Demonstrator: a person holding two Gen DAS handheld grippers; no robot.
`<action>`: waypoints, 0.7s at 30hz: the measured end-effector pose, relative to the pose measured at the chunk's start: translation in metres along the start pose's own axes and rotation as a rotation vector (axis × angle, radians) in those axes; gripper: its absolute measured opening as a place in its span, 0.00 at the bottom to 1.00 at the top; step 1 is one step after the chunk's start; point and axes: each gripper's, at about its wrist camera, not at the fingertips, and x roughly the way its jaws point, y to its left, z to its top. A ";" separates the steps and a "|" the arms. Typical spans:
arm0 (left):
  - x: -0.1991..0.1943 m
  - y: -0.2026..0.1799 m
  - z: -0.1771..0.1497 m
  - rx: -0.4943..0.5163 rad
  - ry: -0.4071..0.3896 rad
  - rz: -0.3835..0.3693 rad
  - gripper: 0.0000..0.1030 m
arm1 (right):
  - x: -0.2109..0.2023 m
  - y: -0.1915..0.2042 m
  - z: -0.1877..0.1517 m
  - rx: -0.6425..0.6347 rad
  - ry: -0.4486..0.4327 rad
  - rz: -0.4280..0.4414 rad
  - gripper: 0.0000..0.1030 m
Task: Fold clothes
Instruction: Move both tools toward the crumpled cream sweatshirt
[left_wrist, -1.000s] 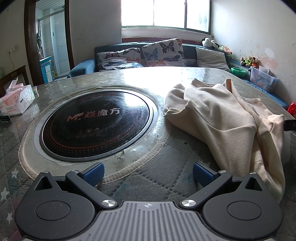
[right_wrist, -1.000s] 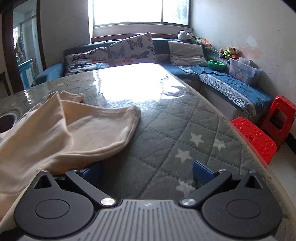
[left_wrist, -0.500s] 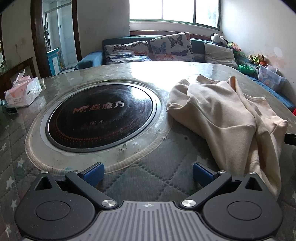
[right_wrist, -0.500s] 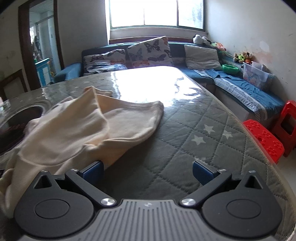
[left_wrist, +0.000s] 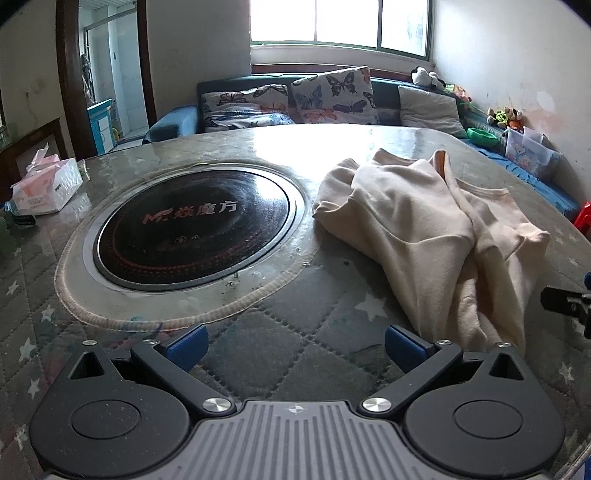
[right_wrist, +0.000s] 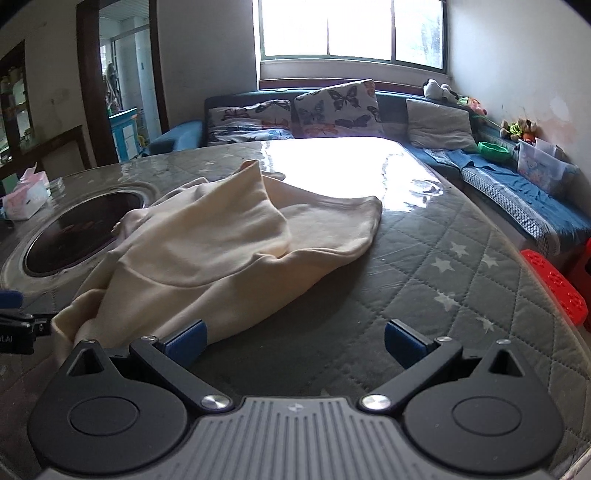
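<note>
**Cream Top Lies Rumpled as Folding Waits to Begin**

I hold my left gripper (left_wrist: 293, 341) low over the quilted table cover (left_wrist: 258, 343), its blue-tipped fingers (left_wrist: 186, 341) spread wide with nothing between them. My right gripper (right_wrist: 293, 341) hovers beside it, likewise spread and empty, its left fingertip just beside the near edge of the cream garment (right_wrist: 207, 251) — whether it touches the cloth I cannot tell. The garment lies in a loose heap on the table, right of the round inset cooktop (left_wrist: 195, 229), one edge standing up in a ridge and several layers bunched over one another. A tissue box (left_wrist: 46, 182) sits at the table's far left, well apart from the work.

By my reckoning the task is at its very start: nothing is flattened, no fold is made. The next move calls for each gripper to pinch a separate edge or corner of the heap, then draw the cloth apart and lay it flat. The bunched layers make it easy to catch two thicknesses at once.
</note>
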 end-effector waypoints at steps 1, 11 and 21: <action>-0.001 0.000 0.000 -0.002 -0.001 -0.001 1.00 | -0.001 0.001 -0.001 -0.002 -0.002 0.001 1.00; -0.013 -0.004 -0.011 0.002 -0.009 -0.009 1.00 | -0.013 0.007 -0.010 -0.015 -0.018 0.011 1.00; -0.021 -0.014 -0.020 0.029 -0.014 -0.025 1.00 | -0.021 0.008 -0.021 -0.010 -0.027 0.020 1.00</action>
